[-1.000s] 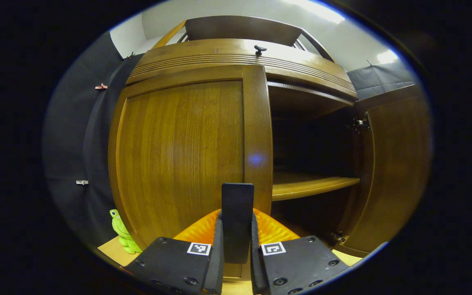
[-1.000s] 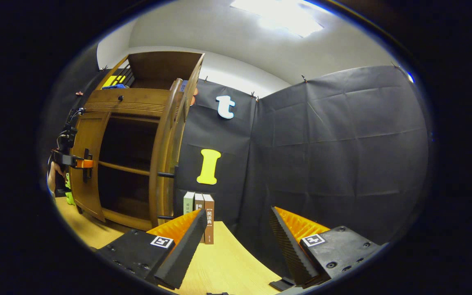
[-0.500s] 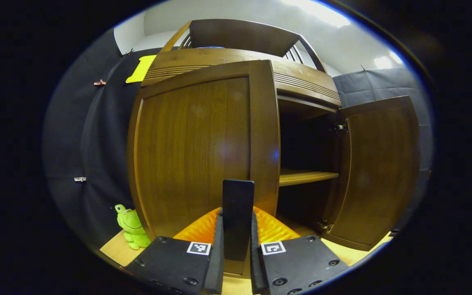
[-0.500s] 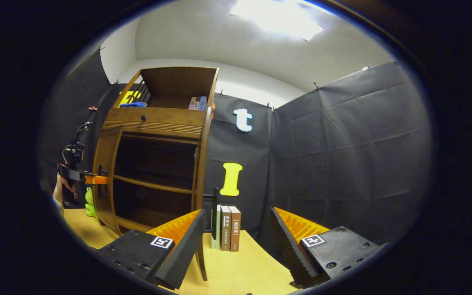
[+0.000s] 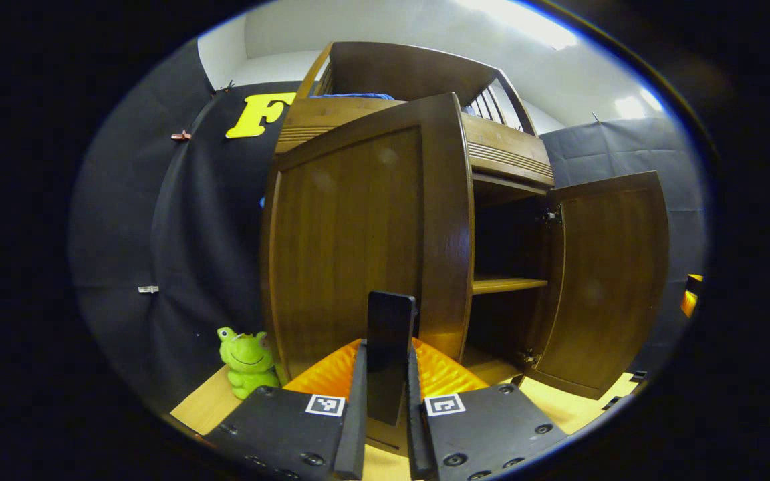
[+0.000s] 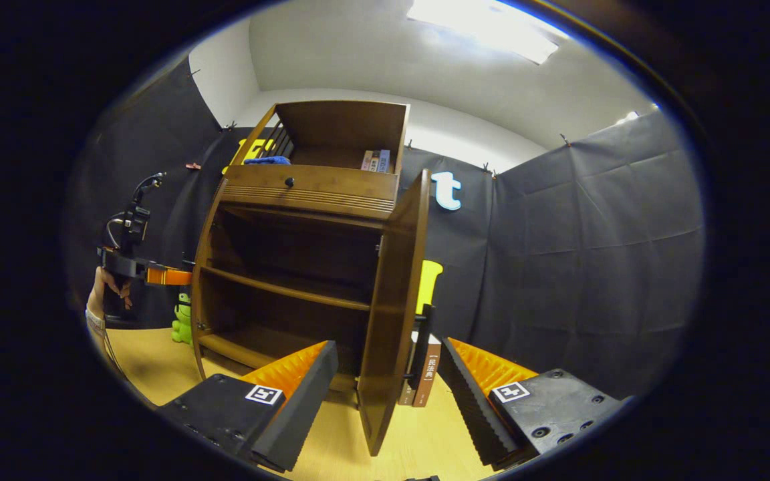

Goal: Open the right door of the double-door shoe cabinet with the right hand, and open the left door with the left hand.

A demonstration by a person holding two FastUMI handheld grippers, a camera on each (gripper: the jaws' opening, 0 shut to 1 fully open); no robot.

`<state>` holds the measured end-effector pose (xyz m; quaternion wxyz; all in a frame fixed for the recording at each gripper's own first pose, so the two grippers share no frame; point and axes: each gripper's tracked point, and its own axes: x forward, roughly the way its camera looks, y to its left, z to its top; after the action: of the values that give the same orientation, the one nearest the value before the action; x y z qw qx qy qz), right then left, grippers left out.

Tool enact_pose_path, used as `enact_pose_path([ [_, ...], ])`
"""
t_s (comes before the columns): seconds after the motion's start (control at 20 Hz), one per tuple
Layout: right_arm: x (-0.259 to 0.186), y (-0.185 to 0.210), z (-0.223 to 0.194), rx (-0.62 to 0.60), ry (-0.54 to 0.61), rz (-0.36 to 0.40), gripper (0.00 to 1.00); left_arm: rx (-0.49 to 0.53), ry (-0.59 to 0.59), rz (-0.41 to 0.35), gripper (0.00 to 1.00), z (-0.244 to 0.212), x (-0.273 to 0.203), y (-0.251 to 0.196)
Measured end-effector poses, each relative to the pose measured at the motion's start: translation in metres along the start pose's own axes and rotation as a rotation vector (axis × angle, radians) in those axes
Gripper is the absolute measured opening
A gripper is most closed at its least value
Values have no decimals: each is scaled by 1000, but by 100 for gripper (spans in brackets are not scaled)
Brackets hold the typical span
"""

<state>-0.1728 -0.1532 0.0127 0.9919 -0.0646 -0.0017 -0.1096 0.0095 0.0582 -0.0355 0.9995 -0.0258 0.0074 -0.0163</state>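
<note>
Left gripper view: left tongs [image 5: 385, 414] clenched on the dark flat upright handle [image 5: 390, 347] of the brown wooden left door [image 5: 358, 234], swung partly out, likely mid-pull. Brown wooden right door [image 5: 609, 280] stands wide open; inner wooden shelf [image 5: 508, 284] bare. Green plush frog [image 5: 248, 361] sits on the light wooden bench [image 5: 208, 404] beside the cabinet.

Right gripper view: right tongs [image 6: 388, 401] released, nothing between them, just short of the right door's edge [image 6: 392, 314]. Brown wooden double-door shoe cabinet [image 6: 305, 190] stands against black cloth walls; upright books [image 6: 425, 371] behind the door; white ceiling with a light panel.
</note>
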Motion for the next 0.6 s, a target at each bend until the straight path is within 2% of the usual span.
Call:
enact_pose_path([
  [0.25,4,38,2,8,-6,75,98,-9,-6,19,28,2,-21,22],
  [0.35,6,42,2,-4,-7,78,95,-6,-8,25,27,2,-27,28],
  [0.6,12,57,4,11,-3,98,98,1,-6,53,25,3,-40,45],
])
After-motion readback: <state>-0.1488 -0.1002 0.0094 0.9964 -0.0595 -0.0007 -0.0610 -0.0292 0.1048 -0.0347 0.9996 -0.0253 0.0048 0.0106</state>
